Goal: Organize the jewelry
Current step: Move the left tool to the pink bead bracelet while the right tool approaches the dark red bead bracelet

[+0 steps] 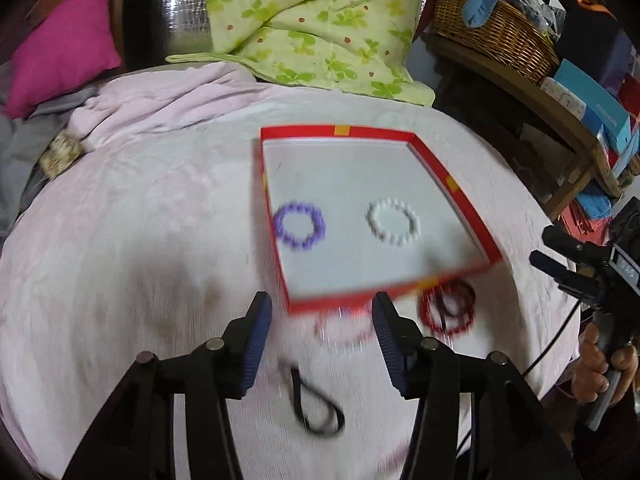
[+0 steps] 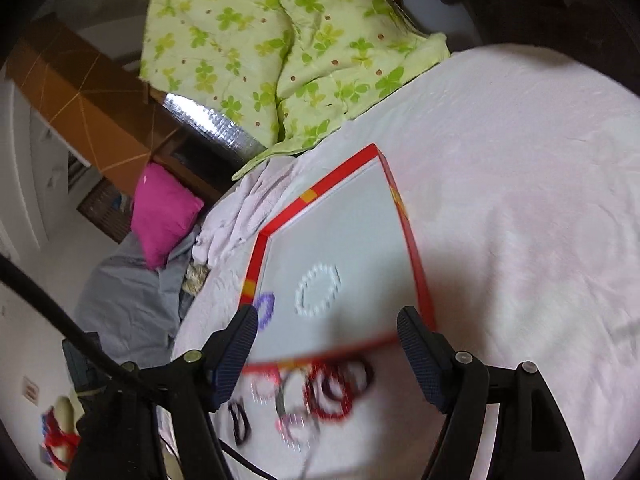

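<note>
Tray point(image 1: 472, 200): red rim, on pink bedcover point(image 1: 160, 200); holds purple bracelet point(image 1: 299, 227) at its left edge and white bracelet point(image 1: 394, 222) mid-floor.
Loose pile: red bracelet point(image 1: 446, 312), pink bracelet point(image 1: 344, 330), black band point(image 1: 318, 408), all on the cover just outside the tray's near edge.
Left gripper point(image 1: 320, 344): jaws apart, empty; pink bracelet lies between the tips.
Right gripper point(image 2: 326, 356): jaws apart, empty; pile directly ahead, below.
Nearer: judged about equal; right suits the red one.
</note>
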